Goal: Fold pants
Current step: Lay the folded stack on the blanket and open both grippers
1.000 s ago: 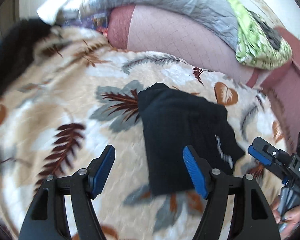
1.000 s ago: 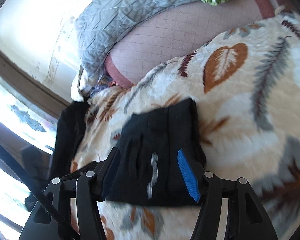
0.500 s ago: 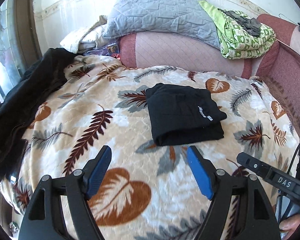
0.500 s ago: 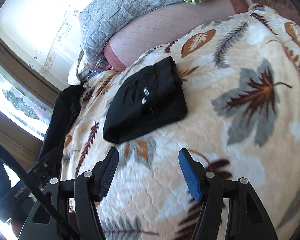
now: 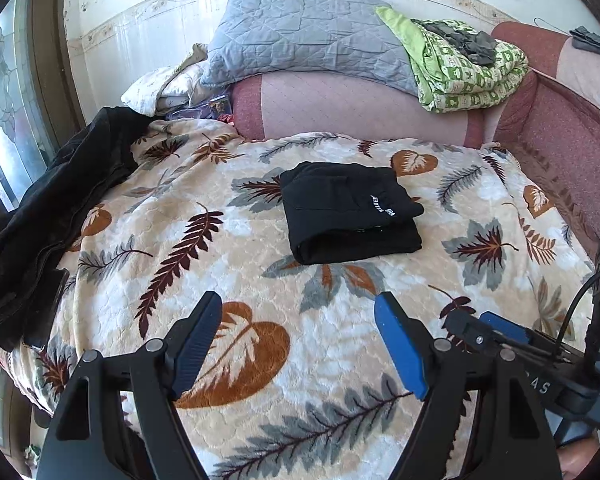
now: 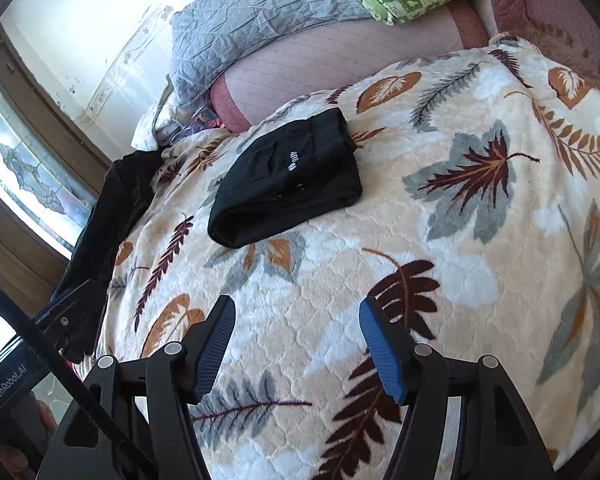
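Observation:
The black pants (image 5: pixel 350 212) lie folded into a compact rectangle on the leaf-patterned blanket (image 5: pixel 228 264), white lettering facing up. They also show in the right wrist view (image 6: pixel 288 180). My left gripper (image 5: pixel 300 344) is open and empty, well back from the pants over the blanket's near side. My right gripper (image 6: pixel 296 344) is open and empty too, also well short of the pants; it shows at the lower right of the left wrist view (image 5: pixel 496 332).
A dark garment (image 5: pixel 56 208) lies along the blanket's left edge by the window. A grey quilted pillow (image 5: pixel 308 44) and a green patterned blanket (image 5: pixel 464 68) rest on the pink sofa back (image 5: pixel 360 108). The sofa arm (image 5: pixel 560 132) rises at right.
Both grippers have pulled back from the folded pants toward the blanket's near edge; the pants now look smaller and farther off. The pants lie as they were.

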A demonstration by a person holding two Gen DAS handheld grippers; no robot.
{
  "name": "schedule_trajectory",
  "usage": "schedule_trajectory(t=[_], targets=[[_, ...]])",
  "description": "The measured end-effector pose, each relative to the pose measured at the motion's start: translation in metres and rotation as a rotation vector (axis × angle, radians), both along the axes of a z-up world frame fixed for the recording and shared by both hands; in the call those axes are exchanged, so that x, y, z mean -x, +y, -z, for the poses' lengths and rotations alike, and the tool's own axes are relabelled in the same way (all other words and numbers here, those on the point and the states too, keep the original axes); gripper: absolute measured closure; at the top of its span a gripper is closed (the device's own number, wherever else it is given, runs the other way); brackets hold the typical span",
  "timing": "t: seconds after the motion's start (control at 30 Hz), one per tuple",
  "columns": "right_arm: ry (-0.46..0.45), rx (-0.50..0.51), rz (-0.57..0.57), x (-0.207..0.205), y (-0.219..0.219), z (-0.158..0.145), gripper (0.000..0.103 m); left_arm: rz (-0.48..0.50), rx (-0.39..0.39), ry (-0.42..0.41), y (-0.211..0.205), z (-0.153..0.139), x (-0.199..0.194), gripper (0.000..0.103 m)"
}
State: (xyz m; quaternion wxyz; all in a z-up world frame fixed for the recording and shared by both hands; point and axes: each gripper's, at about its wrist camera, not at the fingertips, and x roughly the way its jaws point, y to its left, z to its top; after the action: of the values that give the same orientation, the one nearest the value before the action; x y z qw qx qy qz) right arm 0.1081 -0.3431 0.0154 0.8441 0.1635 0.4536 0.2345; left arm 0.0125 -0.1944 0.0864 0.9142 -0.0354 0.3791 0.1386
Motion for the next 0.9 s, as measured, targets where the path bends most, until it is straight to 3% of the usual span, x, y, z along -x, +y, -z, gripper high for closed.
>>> schedule_trajectory(t=[0.37, 0.9], targets=[[-0.037, 0.047, -0.036, 0.019, 0.017, -0.010, 0.031, -0.008, -0.001, -0.026, 0.001, -0.006, 0.015, 0.021], [-0.030, 0.086, -0.047, 0.019, 0.025, -0.003, 0.030, -0.009, 0.028, 0.014, 0.008, 0.009, 0.008, 0.021]])
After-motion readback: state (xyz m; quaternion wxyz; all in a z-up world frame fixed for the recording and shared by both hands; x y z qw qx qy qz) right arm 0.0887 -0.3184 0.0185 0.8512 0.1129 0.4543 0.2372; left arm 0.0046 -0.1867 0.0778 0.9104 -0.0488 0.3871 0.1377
